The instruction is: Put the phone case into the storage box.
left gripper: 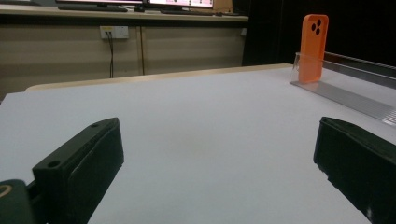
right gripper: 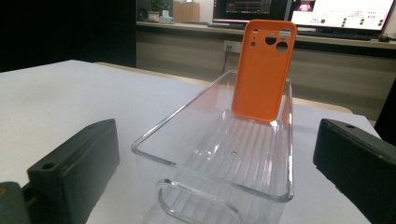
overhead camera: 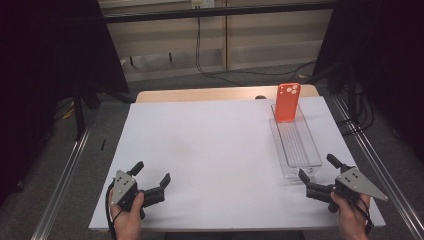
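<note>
An orange phone case stands upright at the far end of a long clear plastic tray on the right of the white table. In the right gripper view the orange case leans against the tray's far wall. My right gripper is open at the tray's near end, its jaws apart on either side of it. My left gripper rests open near the front left of the table, with nothing between its jaws. From there the case shows far off at the right.
The white sheet covers a wooden table. Metal rails run along both sides on the floor. Cables and a wall with a socket lie beyond the far edge. Monitors stand on a bench behind.
</note>
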Available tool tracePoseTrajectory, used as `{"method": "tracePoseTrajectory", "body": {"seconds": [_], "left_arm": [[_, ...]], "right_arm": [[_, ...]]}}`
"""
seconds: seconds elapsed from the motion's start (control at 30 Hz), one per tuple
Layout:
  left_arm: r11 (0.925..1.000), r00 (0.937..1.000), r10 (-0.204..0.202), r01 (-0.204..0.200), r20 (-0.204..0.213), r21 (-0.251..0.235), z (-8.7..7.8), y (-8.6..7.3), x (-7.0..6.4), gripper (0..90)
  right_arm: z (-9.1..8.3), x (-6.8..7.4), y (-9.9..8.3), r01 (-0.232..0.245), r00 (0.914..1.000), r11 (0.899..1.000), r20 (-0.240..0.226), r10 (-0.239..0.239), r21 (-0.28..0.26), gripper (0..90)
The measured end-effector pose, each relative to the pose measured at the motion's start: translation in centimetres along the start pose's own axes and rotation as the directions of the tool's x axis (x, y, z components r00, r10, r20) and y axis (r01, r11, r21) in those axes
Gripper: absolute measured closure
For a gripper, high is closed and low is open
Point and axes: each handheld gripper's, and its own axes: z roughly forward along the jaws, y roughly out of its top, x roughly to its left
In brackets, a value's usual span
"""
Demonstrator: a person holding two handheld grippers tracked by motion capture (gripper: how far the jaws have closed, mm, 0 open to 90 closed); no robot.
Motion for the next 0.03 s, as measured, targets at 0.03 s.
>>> {"method": "tracePoseTrajectory", "body": {"seconds": [0.03], "left_arm": [[1.0000,1.0000,0.002,-0.002,-0.003,0.002,-0.05,0.01,0.05,1.5]], "right_arm": [[0.02,-0.01,-0.02,-0.001,1.0000,1.000,-0.001,0.001,0.001,0.0]]}}
